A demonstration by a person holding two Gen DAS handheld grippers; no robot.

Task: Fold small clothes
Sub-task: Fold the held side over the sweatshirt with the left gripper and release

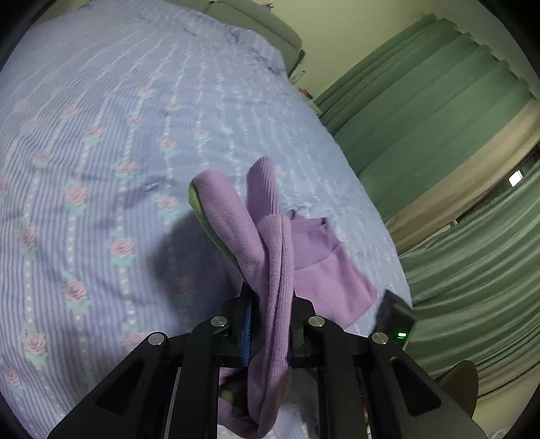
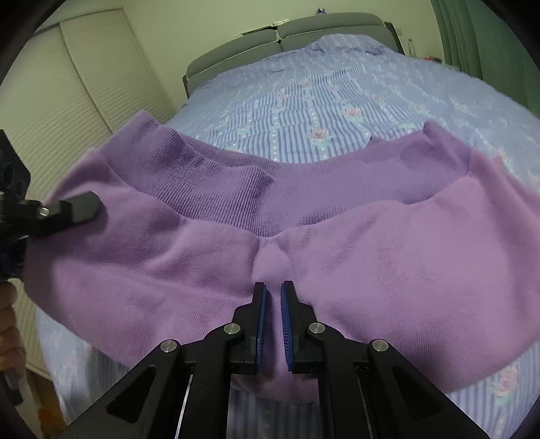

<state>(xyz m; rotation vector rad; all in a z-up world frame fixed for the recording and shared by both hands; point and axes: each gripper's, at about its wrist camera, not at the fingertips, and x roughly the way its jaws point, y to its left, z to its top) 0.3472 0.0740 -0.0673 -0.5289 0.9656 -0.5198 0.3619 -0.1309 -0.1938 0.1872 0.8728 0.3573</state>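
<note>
Left gripper [image 1: 270, 304] and right gripper [image 2: 273, 304] each pinch the purple garment [image 2: 371, 243]; no writing legible.

Soft purple garment [image 2: 371, 270] (ribbed cuffs), matt black tongs [image 2: 273, 293].

The bed [image 2: 337, 84] is lying open and flat beyond the purple garment [image 2: 371, 253], giving free passage up to the grey headboard [image 2: 303, 30]. Green curtains [image 1: 438, 135] are closing off one side, a slatted wardrobe door [image 2: 67, 101] the other.
</note>
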